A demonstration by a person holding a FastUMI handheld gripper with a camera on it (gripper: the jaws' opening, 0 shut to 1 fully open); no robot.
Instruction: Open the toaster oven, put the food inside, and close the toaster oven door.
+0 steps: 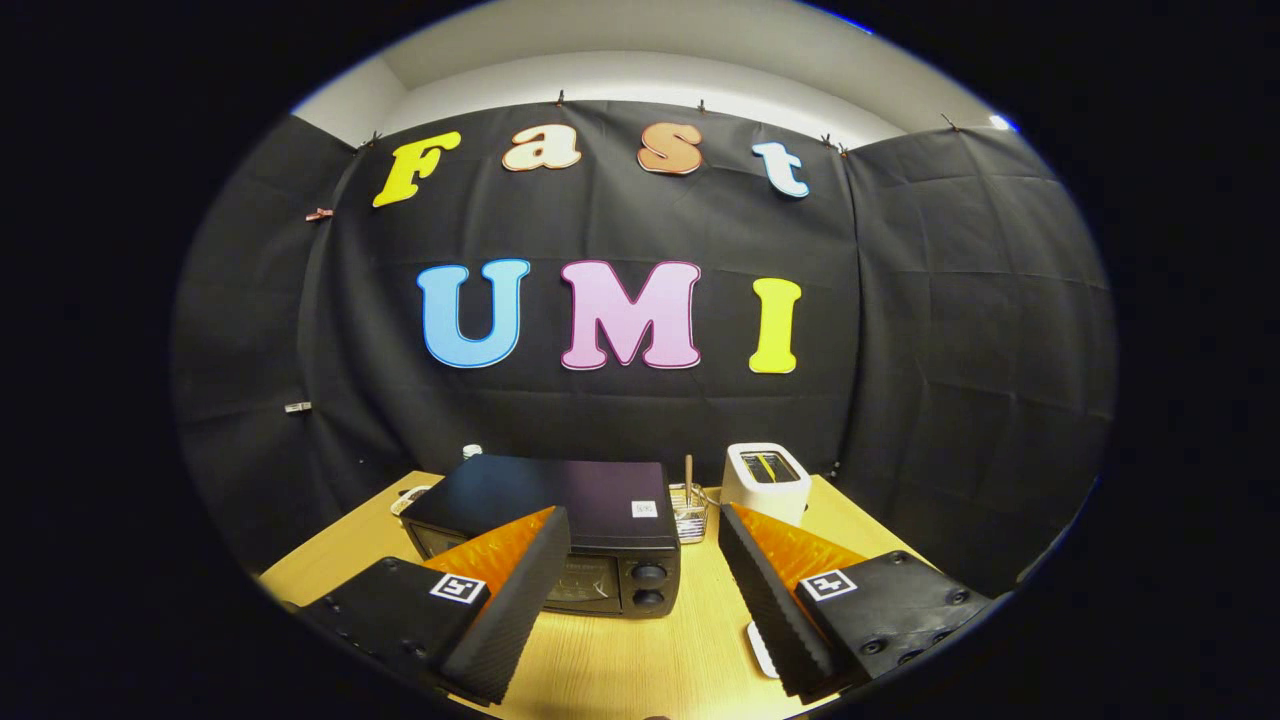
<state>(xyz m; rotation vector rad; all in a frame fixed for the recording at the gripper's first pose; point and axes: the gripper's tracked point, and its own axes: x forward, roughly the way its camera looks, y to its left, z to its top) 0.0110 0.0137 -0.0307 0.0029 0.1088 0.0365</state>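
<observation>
The gripper (640, 560) has its two fingers (520, 600) wide apart and holding nothing, and just beyond them on the wooden table (620, 660) sit one black toaster oven (560, 530) with its door shut, one white toaster (765, 480) and one small wire basket (690, 515).

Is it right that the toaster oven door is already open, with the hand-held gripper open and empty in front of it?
No. The gripper view shows the toaster oven door shut. The hand-held gripper is open and empty in front of it, as you said.

Tongs (640, 575) gape before the closed toaster oven (560, 535).
</observation>
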